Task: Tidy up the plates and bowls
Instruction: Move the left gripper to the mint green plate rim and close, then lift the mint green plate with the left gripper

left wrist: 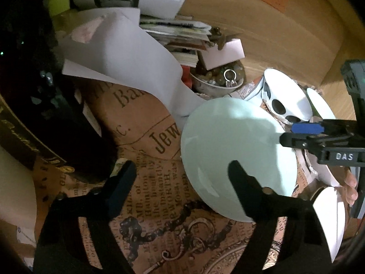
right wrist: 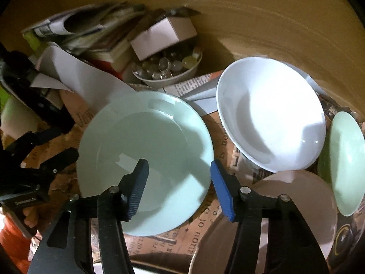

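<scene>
Two close wrist views angled down, sharing pale green plate (left wrist: 230,146)

Left tongs (left wrist: 182,175) angle downward with jaws parted, nothing pressed between them. Right tongs (right wrist: 179,187) point steeply down, blue pads apart. Fingertips (left wrist: 350,187) show at the frame's right edge.

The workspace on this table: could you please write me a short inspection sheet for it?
Surface: newsprint-pattern cloth on a wooden table.
Job's things: pale blue plate, white bowl, green plate, beige plate.
Clutter: paper sheets, stacked books, bowl of beads.
Grippers: left tongs and right tongs open, straddling the blue plate's rim, not pressing.
Cables: nothing seen.
Surroundings: dark, unclear.
</scene>
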`<control>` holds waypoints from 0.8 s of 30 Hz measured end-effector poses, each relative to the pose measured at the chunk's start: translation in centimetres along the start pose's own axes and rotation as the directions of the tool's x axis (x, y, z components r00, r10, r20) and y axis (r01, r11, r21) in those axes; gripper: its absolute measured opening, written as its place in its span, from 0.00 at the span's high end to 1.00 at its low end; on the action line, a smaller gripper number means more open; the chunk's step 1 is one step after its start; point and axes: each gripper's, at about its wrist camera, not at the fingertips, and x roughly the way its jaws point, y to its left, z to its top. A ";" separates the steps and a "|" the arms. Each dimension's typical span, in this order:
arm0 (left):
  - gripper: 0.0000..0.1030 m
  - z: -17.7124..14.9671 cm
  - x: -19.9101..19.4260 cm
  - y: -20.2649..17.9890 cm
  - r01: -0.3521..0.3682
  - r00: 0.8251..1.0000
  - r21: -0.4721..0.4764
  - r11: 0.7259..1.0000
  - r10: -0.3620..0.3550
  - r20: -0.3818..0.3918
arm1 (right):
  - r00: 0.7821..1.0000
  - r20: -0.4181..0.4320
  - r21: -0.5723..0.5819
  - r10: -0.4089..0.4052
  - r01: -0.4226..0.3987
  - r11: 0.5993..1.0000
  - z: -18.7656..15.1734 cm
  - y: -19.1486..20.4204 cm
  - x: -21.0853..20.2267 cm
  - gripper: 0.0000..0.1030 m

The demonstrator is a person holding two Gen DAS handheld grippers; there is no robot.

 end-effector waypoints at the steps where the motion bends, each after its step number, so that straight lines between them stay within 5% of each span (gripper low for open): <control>1: 0.29 0.0 0.2 0.0 0.004 1.000 0.000 1.000 -0.004 -0.006 | 1.000 -0.003 -0.008 -0.016 0.016 1.000 0.1 0.2 0.1 0.51; 9: 0.60 -0.3 1.6 -0.4 0.040 0.997 0.008 0.999 -0.039 -0.060 | 0.996 -0.074 -0.039 -0.049 0.046 0.998 0.9 1.0 2.0 0.67; 24: 0.63 -1.0 2.0 -0.3 0.066 0.995 0.013 0.998 -0.065 -0.072 | 0.981 -0.086 -0.086 -0.174 0.166 0.982 1.2 2.1 2.2 0.66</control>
